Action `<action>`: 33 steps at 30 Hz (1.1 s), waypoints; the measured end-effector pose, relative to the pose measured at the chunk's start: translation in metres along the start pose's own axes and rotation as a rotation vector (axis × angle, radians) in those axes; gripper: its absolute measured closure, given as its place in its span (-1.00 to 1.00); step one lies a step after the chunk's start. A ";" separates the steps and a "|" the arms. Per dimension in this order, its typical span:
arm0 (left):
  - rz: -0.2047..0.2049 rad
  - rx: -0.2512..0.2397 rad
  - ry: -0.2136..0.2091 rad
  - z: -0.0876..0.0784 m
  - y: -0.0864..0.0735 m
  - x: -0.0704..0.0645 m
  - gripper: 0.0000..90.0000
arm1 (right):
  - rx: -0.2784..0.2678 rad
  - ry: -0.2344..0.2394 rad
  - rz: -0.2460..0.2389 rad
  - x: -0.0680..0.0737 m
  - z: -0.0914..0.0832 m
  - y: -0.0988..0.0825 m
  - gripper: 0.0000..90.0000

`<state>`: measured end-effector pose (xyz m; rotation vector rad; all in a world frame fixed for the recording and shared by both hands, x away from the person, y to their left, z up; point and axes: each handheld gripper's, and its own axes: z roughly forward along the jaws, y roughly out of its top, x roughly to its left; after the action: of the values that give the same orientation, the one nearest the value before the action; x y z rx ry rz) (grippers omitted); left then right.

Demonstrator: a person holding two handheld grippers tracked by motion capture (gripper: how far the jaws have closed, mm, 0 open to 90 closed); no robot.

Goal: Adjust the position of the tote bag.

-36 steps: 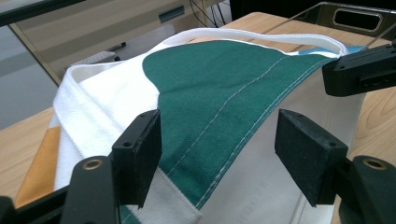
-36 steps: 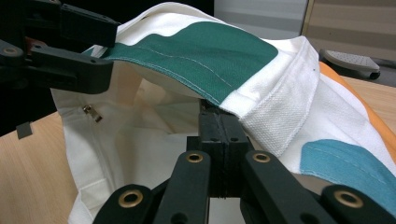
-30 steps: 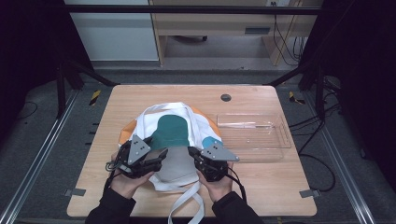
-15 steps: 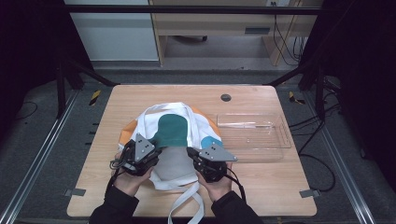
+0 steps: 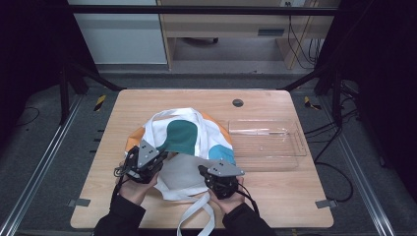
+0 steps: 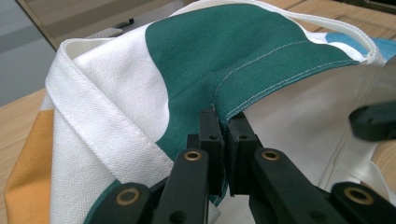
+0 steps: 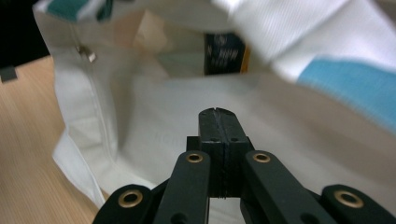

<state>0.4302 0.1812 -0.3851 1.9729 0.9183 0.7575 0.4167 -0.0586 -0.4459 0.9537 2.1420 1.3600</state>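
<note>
Together we hold the tote bag at its near, open end, and it lies on the table left of centre, just beside a clear plastic tray on its right. Our left tool has its jaws pressed together on the green hem of the bag's upper layer, lifting that edge off the lining beneath, seemingly to keep the mouth parted. Our right tool has its jaws closed flat against each other with nothing visibly between them in the right gripper view; it points into the pale interior, where a dark label sits at the far end. Whether it pins the lower layer from another angle, we cannot tell. The bag's long axis runs near to far, with the mouth toward us and the closed bottom toward the far edge. One white strap trails off the near edge between our forearms; another loops over the bag's top.
</note>
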 end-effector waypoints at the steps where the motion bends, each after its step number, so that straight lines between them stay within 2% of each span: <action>1: -0.004 -0.003 -0.001 0.000 0.000 0.000 0.93 | 0.000 0.000 0.000 0.000 0.000 0.000 1.00; 6: -0.019 -0.014 -0.011 -0.003 0.001 0.002 0.93 | 0.062 -0.005 0.001 0.001 0.012 -0.016 1.00; 17: -0.036 -0.048 -0.017 -0.008 0.004 0.003 0.93 | 0.131 -0.009 0.012 -0.003 0.023 -0.033 1.00; 18: -0.038 -0.050 -0.017 -0.008 0.004 0.003 0.93 | 0.151 -0.012 0.013 -0.004 0.025 -0.037 1.00; 29: -0.047 -0.067 -0.021 -0.012 0.006 0.004 0.94 | 0.212 -0.021 0.000 -0.005 0.035 -0.050 1.00; 33: -0.049 -0.073 -0.021 -0.013 0.008 0.004 0.94 | 0.216 -0.022 0.004 -0.005 0.036 -0.051 1.00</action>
<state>0.4248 0.1871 -0.3711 1.8849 0.9110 0.7306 0.4275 -0.0550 -0.5071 1.0479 2.3058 1.1304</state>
